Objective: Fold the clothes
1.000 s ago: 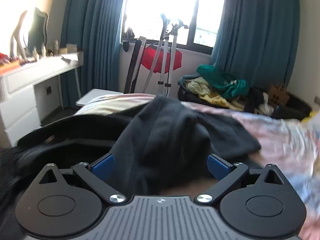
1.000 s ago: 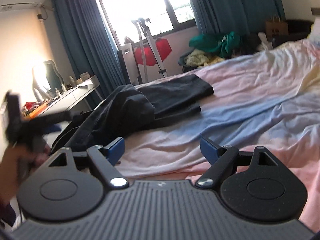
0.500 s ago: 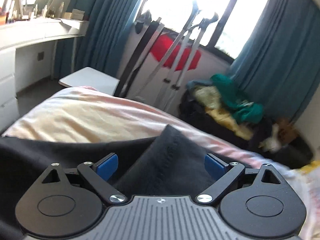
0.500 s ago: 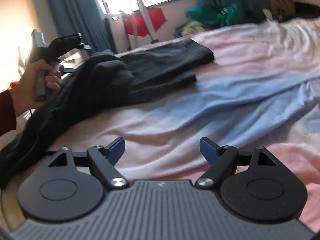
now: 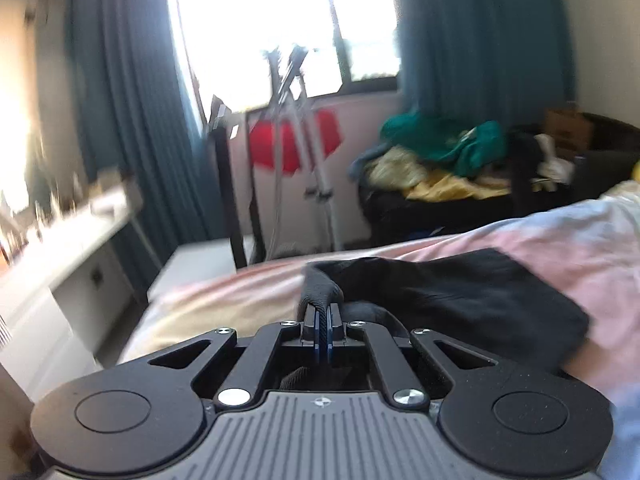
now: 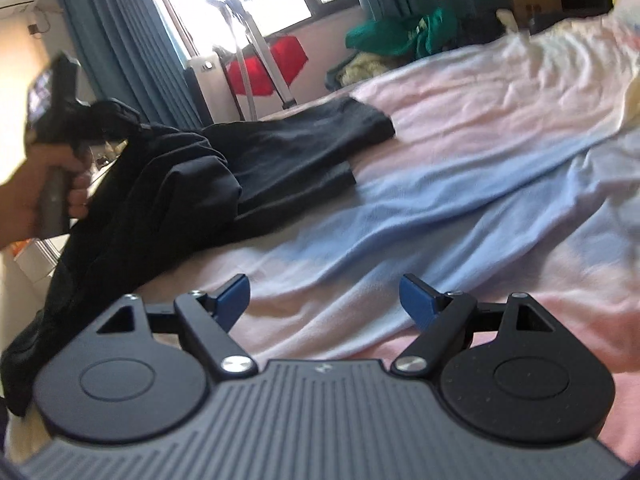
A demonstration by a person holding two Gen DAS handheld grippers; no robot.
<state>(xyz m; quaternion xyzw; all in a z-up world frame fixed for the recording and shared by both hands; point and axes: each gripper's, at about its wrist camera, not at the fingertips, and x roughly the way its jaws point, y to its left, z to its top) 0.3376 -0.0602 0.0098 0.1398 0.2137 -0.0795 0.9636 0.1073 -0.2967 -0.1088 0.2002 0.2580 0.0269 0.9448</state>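
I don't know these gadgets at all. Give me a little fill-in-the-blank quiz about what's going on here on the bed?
1. The left gripper is shut on the edge of a ____ garment.
2. The right gripper is ____, with nothing between its fingers.
3. The garment lies on a bed sheet coloured pink and ____.

Missing words: black; open; blue

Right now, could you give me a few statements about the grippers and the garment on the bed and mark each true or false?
1. The left gripper is clamped on an edge of the black garment. True.
2. The right gripper holds the garment. False: its jaws stand open over bare bedsheet.
3. The garment lies neatly folded. False: it is bunched, one end lifted.
4. Part of the garment rests on the bedsheet. True.
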